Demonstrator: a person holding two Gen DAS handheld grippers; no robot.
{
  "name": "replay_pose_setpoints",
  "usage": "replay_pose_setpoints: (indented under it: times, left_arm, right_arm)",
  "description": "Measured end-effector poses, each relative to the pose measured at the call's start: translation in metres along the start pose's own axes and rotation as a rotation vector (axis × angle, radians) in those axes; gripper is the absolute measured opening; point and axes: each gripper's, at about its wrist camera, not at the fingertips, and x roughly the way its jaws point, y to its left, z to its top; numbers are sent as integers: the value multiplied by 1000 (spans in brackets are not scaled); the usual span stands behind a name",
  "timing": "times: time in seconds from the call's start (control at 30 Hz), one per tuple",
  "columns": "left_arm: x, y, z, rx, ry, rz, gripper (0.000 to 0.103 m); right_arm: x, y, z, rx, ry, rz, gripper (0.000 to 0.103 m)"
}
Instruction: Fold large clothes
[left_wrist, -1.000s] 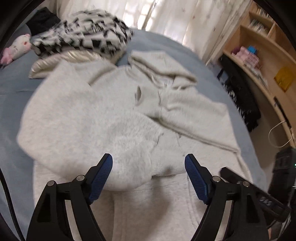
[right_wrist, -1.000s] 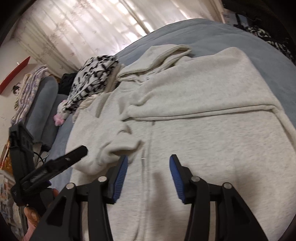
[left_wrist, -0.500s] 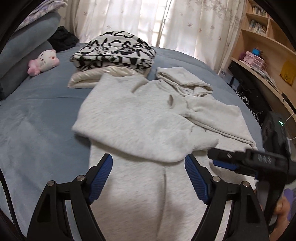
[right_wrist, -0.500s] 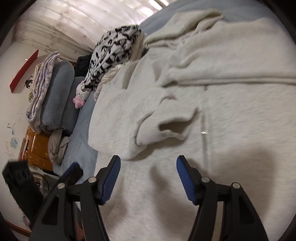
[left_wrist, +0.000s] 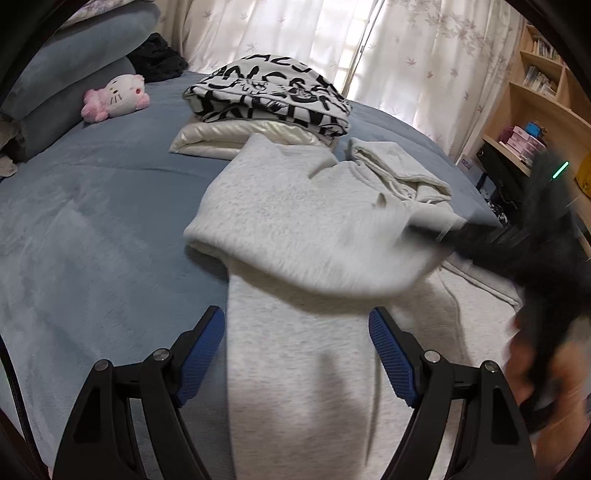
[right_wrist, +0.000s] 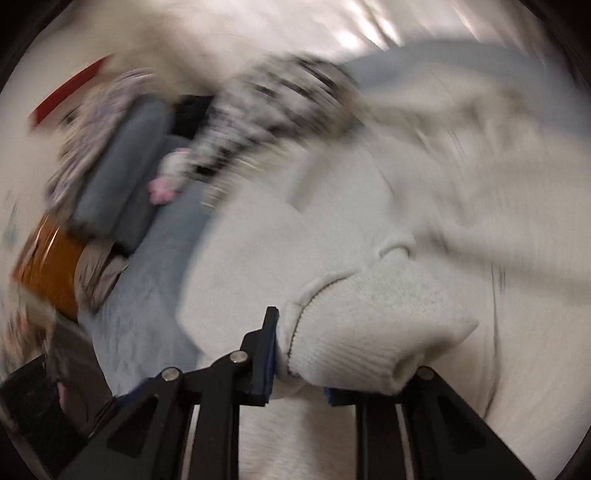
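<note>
A light grey zip hoodie (left_wrist: 303, 206) lies spread on the blue bed (left_wrist: 92, 229), one sleeve folded across its chest. My left gripper (left_wrist: 295, 317) hangs open over the hoodie's lower body with nothing between its blue pads. In the left wrist view my right gripper (left_wrist: 517, 251) is a dark blur reaching in at the sleeve's end. In the blurred right wrist view my right gripper (right_wrist: 325, 354) has its jaws closing on the ribbed sleeve cuff (right_wrist: 369, 314). The left pad presses on the cuff, which covers the right pad.
A folded black-and-white garment (left_wrist: 269, 92) sits on a cream one (left_wrist: 236, 138) at the head of the bed. A pink plush toy (left_wrist: 118, 96) and grey cushions (left_wrist: 74, 74) lie far left. Wooden shelves (left_wrist: 535, 110) stand right. A hand (left_wrist: 546, 387) holds the right gripper.
My right gripper has swung over to the sleeve cuff and closed on it. The left gripper has drawn back along the hoodie and stayed open.
</note>
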Motion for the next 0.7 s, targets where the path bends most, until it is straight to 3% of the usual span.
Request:
replay_pose_setpoints:
  times: [0.17,0.33,0.43,0.57,0.63,0.7]
  left_arm:
    - [3,3,0,-13,-4,11,79]
    - [5,-1,1,0,-8,2,79]
    - [12,-4,4,25,-2,9,79]
    - [29,-6,22,58,6,37,79]
    - [41,-1,37,58,8,54,79]
    - [53,6,54,45,11,56,79]
  right_arm:
    - [-61,45,46,-331,-213,-113,19]
    - [-78,13,81,-382,-288,-252,19]
    - [-66,-41,92,-276,-228,-289,21]
    - [-20,-131,79,-20,-40,-315,28]
    - [4,-177,61,131,82,-277,30]
    - [4,-197,49,224,92,-191,32]
